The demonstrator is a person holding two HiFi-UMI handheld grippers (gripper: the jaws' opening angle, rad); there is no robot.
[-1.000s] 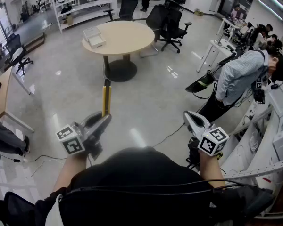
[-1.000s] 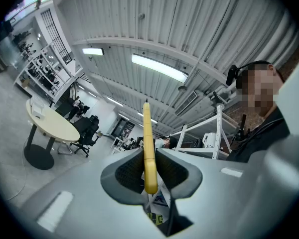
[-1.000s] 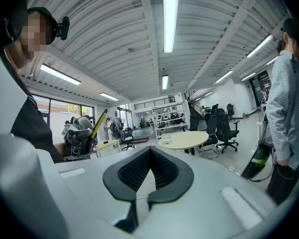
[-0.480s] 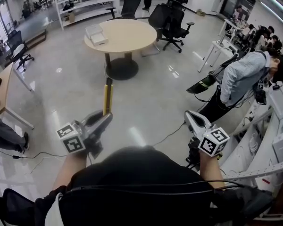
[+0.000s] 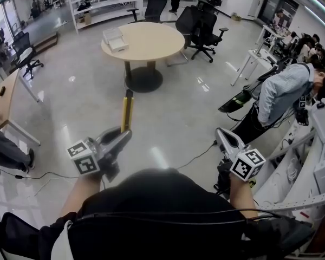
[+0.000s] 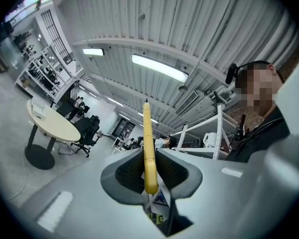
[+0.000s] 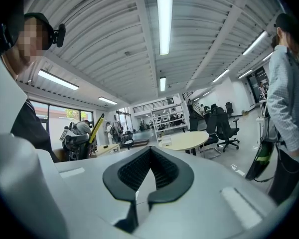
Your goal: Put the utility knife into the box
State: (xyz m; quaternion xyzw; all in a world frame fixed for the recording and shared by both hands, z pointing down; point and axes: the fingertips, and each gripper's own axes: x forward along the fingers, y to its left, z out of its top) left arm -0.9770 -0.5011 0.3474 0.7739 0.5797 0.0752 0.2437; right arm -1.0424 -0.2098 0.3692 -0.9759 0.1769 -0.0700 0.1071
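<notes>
- Carries the yellow utility knife [image 5: 127, 110] clamped in the left gripper [image 5: 123, 135], out over open floor [image 5: 173, 118] and well short of the round table [image 5: 151, 50].
- Pinches only the butt end between the pads, flat side to flat side, with most of the slim body jutting free ahead of the jaws.
- Holds the right gripper [image 5: 222, 136] closed on nothing, well apart to the right.
- Shows the likely destination, a white box [image 5: 115, 39], near the left edge of the round table.
- Probably handles as light and rigid, with a hard, smooth shell that could pivot or slide in an end-only pinch.
- Suggests a steady, level carry, and a hold nearer mid-body for better balance if regripped.
- Warrants caution at the far tip: cannot tell from here whether the blade is out or retracted.
- Looks sturdy enough to be lowered into the box without special gentleness.
</notes>
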